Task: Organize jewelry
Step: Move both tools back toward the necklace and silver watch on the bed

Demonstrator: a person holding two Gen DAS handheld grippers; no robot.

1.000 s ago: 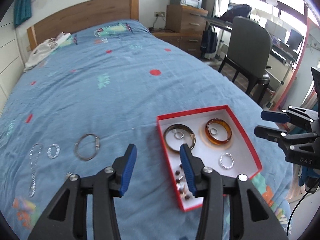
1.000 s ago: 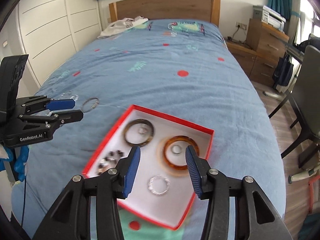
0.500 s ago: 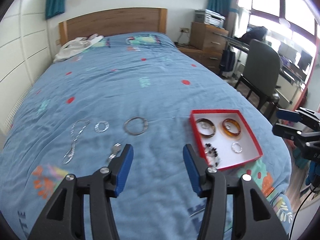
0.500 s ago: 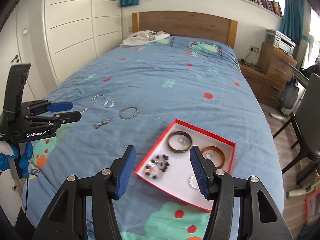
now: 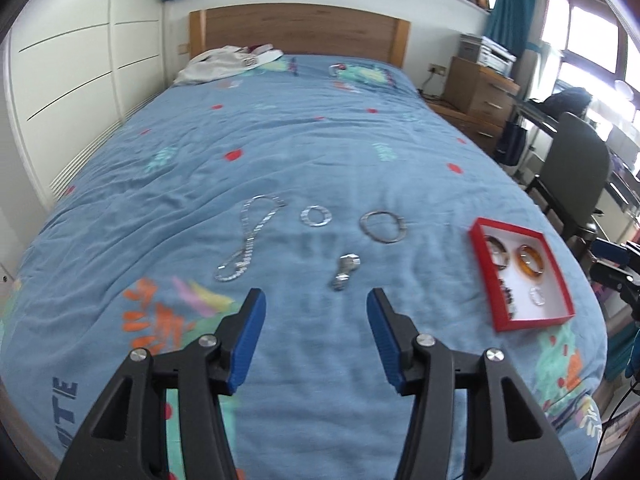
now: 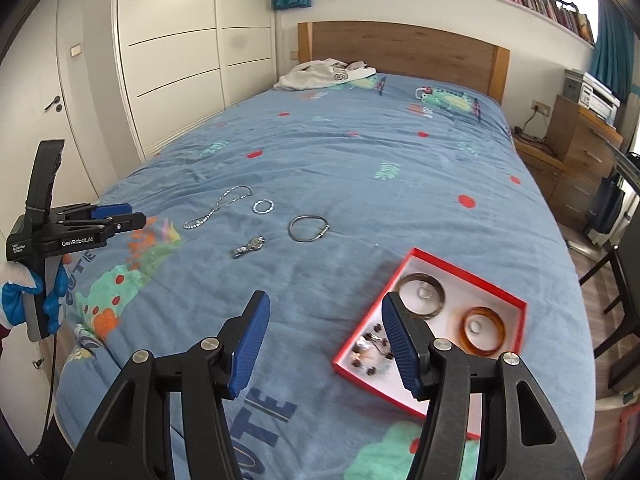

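Observation:
A red box (image 5: 558, 312) (image 6: 516, 312) with a white inside lies on the blue bedspread, holding a dark bangle (image 6: 422, 289), an amber bangle (image 6: 482, 329), a silver ring (image 5: 537, 295) and dark beads (image 6: 370, 350). Loose on the spread lie a silver necklace (image 5: 250, 242) (image 6: 218, 206), a small sparkly ring bracelet (image 5: 316, 216) (image 6: 263, 206), a wire bangle (image 5: 383, 227) (image 6: 309, 229) and a watch (image 5: 345, 271) (image 6: 249, 247). My left gripper (image 5: 316, 312) is open and empty, held back above the watch. My right gripper (image 6: 324, 322) is open and empty, left of the box.
The bed fills both views, with a wooden headboard (image 5: 298, 36) and a white garment (image 6: 326, 74) at its far end. White wardrobe doors (image 6: 172, 60) stand to the left. A chair (image 5: 576, 168) and wooden drawers (image 5: 478, 92) stand to the right.
Both grippers have pulled back and up from the box. My left one has swung left from over the box, bringing the loose jewelry into the middle of its view. Both stay open.

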